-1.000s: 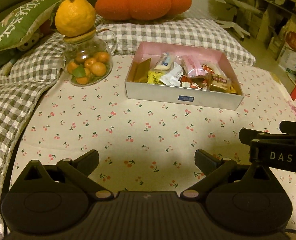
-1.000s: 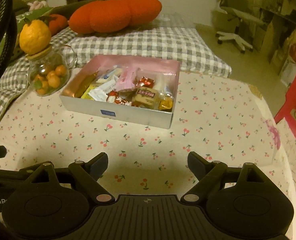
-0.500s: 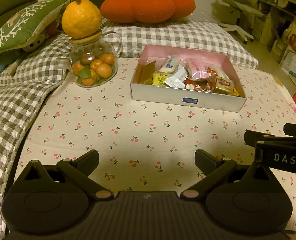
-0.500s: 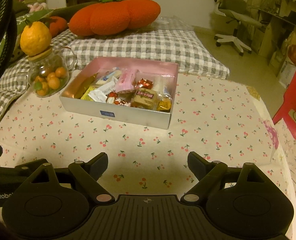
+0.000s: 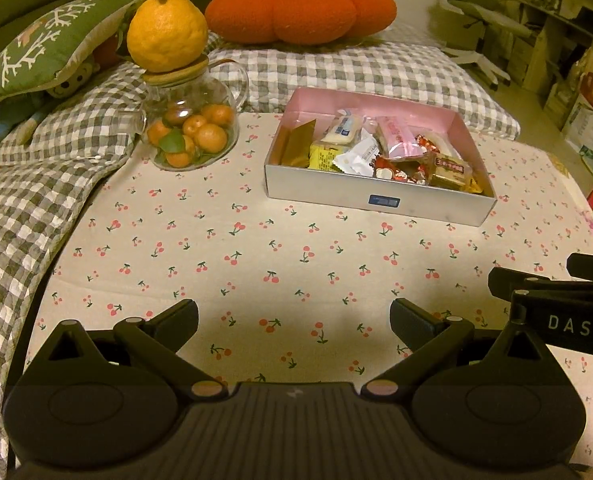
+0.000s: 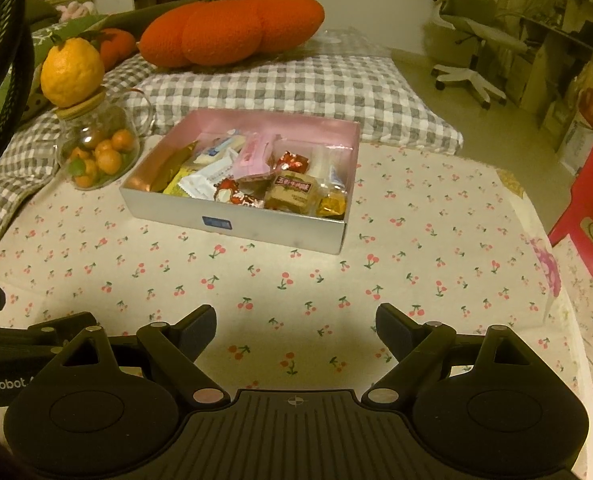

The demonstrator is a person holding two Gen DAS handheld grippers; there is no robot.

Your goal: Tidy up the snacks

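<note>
Cherry-printed cloth covers the desk in the left wrist view. The left claw hangs over bare cloth with its jaws spread wide and nothing between them. The snack box, silver outside and pink inside, sits further back, well apart from the claw, and the wrapped snacks are heaped loosely in it. Risk: the packets overlap, so a pinch on one probably drags a neighbour over the low front wall. The glass jar of small oranges stands near the box's left side with a large citrus fruit balanced on its lid; a sideways sweep there could topple it. Open room lies in front of the box. The checked blanket bounds the cloth on the left, and the right claw's body crowds the lower right.

In the right wrist view the right claw likewise stands wide open and empty over the cloth, well short of the snack box. The box's right wall is clear of clutter, so an approach from that side looks safest. The desk's right edge drops toward a red chair; a packet flicked that way likely falls off. The left claw's body intrudes at lower left, so crossing paths risks a collision.
</note>
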